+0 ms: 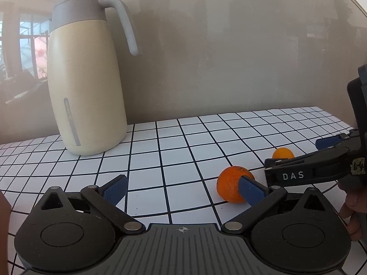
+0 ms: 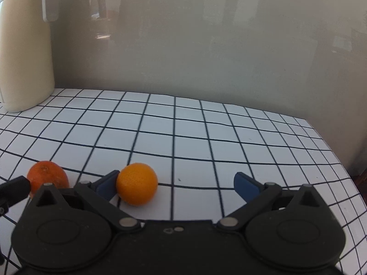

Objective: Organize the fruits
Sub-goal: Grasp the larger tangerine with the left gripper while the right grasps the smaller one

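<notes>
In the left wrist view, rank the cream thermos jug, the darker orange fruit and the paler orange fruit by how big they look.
1. Cream thermos jug with grey lid, by far the largest.
2. Darker orange fruit.
3. Paler orange fruit, though it lies farther from the camera and is partly hidden, so their true sizes may be alike.

jug (image 1: 88,87) left, oranges (image 2: 136,184) right, on table (image 2: 206,137)

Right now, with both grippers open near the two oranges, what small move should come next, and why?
Probably slide the right gripper leftward to centre the lighter orange: it sits against the left of the open fingers, not between them. The left gripper is open too.
</notes>
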Demonstrator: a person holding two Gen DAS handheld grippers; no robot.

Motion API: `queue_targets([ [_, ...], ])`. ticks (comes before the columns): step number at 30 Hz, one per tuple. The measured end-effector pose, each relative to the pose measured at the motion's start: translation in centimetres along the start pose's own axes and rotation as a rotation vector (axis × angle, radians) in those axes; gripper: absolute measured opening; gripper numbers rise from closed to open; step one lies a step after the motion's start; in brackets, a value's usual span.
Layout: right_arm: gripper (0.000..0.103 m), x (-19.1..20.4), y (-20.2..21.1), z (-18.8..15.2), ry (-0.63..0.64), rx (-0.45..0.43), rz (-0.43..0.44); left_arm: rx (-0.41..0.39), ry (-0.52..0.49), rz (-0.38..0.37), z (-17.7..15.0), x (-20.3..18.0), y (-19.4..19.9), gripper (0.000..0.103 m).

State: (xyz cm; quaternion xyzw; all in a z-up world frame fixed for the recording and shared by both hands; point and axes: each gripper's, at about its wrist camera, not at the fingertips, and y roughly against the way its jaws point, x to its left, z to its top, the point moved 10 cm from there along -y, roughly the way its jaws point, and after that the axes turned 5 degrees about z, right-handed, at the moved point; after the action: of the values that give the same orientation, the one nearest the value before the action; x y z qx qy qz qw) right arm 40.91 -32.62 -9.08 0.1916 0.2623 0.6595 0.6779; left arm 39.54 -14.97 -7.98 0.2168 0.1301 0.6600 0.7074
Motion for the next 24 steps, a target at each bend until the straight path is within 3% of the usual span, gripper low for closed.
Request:
queue_targets([
  [10, 0.093, -3.8, 0.8, -1.4, -0.041, 0.005, -0.03, 0.025, -0.058, -0.04, -0.2, -3.9, 0.0, 0.102],
  [11, 0.092, -3.9, 0.8, -1.4, -0.039, 0.003, -0.025, 0.031, -0.067, -0.036, -0.2, -4.2, -0.1, 0.098],
  [13, 0.087, -3.8, 0.8, -1.4, -0.033, -0.001, -0.017, 0.04, -0.069, -0.028, -0.3, -4.6, -0.2, 0.082],
  [15, 0.082, -4.1, 1.0, -1.4, -0.032, -0.006, -0.008, 0.055, -0.079, -0.016, -0.4, -4.8, -0.4, 0.08],
  [17, 0.072, -4.5, 1.3, -1.6, -0.044, -0.008, 0.005, 0.066, -0.08, -0.018, -0.5, -5.0, -0.6, 0.077],
  [19, 0.06, -4.8, 1.5, -1.7, -0.057, -0.013, 0.022, 0.099, -0.091, -0.025, -0.7, -5.5, -1.2, 0.051],
  [20, 0.046, -4.9, 1.5, -1.8, -0.059, -0.017, 0.02, 0.102, -0.07, -0.052, -0.7, -5.7, -1.2, 0.044],
  [22, 0.024, -5.4, 1.6, -1.8, -0.052, -0.019, -0.004, 0.095, -0.086, -0.042, -0.7, -6.1, -1.0, 0.042],
  [24, 0.024, -5.5, 1.5, -1.9, -0.06, -0.022, 0.011, 0.095, -0.084, -0.048, -0.7, -6.2, -1.0, 0.042],
])
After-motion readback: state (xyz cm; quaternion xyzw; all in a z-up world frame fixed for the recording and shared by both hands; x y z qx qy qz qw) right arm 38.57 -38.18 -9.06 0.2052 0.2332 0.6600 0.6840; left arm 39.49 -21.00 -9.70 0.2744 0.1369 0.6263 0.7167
